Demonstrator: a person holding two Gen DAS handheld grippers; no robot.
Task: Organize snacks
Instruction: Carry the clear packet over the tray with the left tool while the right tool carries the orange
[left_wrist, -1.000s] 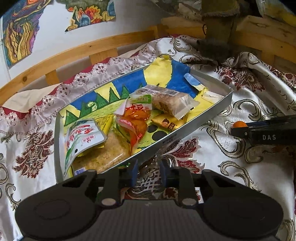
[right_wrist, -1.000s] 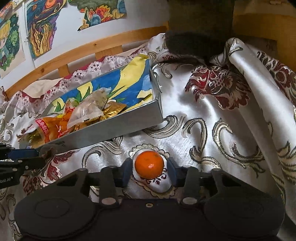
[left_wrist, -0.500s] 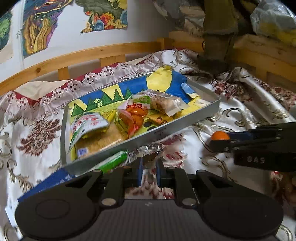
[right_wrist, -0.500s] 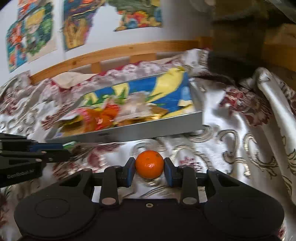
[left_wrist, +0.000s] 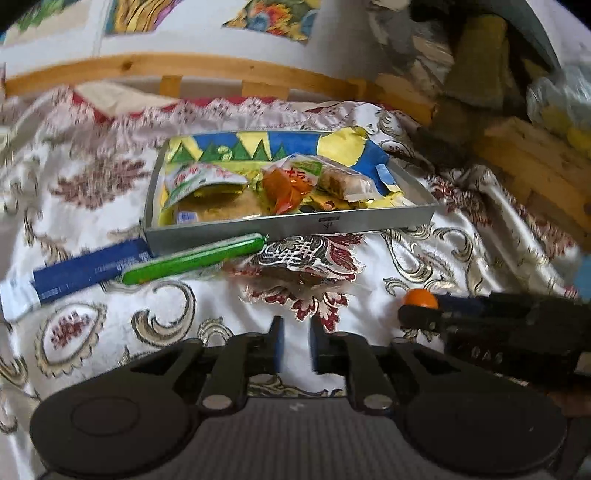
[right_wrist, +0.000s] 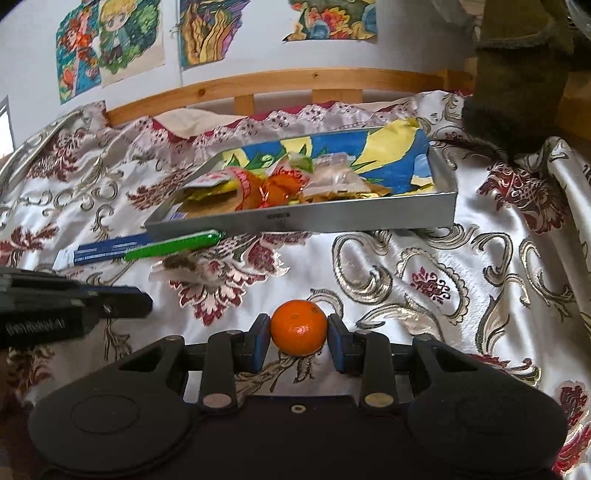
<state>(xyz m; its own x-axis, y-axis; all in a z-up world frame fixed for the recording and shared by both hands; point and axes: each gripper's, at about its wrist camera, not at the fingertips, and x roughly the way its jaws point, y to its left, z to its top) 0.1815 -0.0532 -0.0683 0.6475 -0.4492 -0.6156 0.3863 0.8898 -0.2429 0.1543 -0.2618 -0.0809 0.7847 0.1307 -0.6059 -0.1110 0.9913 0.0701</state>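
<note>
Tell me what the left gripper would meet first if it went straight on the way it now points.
Likely the clear wrapper on the cloth, straight ahead of the left gripper; beyond it stands the tray. Depth is uncertain.

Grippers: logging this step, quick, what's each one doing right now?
Left gripper: just been opening, fingers slightly apart, nothing between them.
Right gripper: closed on the mandarin orange.
</note>
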